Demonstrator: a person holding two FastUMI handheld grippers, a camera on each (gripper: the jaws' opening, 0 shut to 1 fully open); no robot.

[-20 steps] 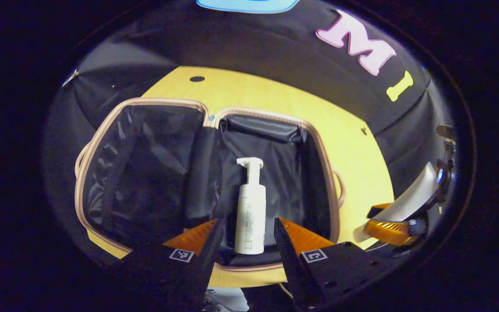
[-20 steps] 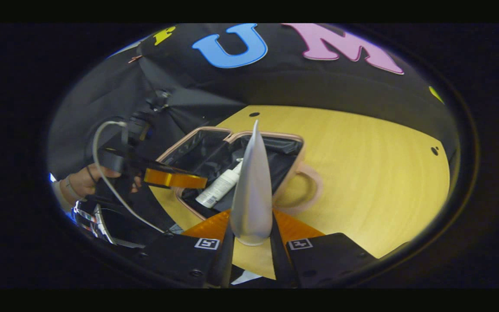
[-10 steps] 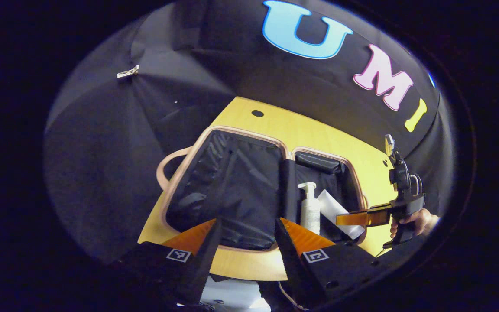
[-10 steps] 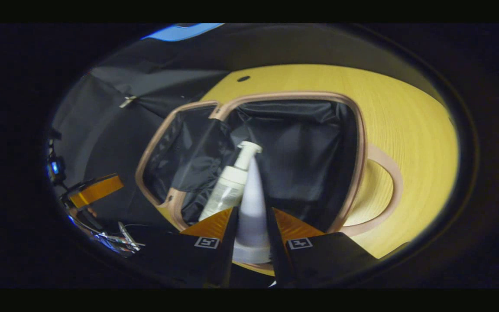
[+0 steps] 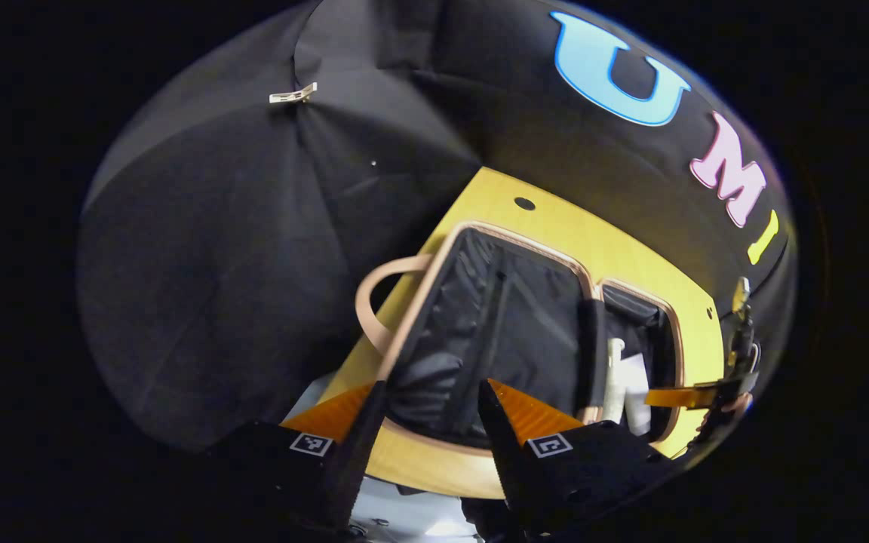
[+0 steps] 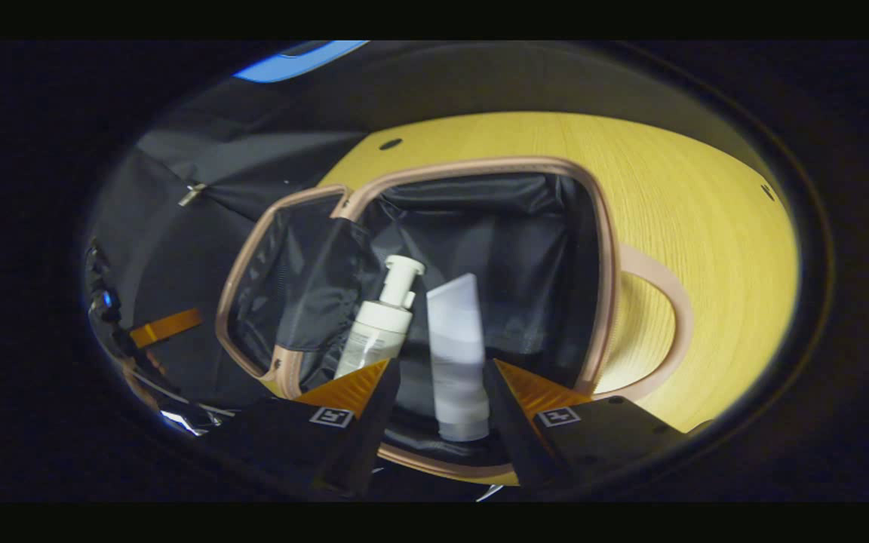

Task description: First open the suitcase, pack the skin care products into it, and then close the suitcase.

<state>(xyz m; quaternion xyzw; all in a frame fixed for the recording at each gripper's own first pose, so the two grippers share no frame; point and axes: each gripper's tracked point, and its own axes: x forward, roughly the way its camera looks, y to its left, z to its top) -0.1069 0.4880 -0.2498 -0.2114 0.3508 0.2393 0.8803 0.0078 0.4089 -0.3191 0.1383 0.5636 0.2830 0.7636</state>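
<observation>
The pink-rimmed suitcase (image 6: 480,164) lies open on the table, both black-lined halves showing. In its right half a white pump bottle (image 6: 378,332) lies beside a white tube (image 6: 457,354). My right gripper (image 6: 440,377) is open just above that half's near rim, and the tube lies loose between its spread fingers. My left gripper (image 5: 431,430) is open and empty, over the near edge of the suitcase's (image 5: 525,237) left half. From there the bottle (image 5: 614,373) and tube (image 5: 637,385) show small at the right, with the right gripper (image 5: 695,396) beside them.
The yellow wooden table (image 6: 691,196) has bare room to the right of the suitcase. A pink handle loop (image 6: 676,324) sticks out on that side and another handle (image 5: 366,302) on the left half. The left gripper (image 6: 167,326) shows at the far left.
My right gripper has opened and let go of the tube, which now lies beside the pump bottle in the suitcase. My left gripper has swung leftward, away from the bottle.
</observation>
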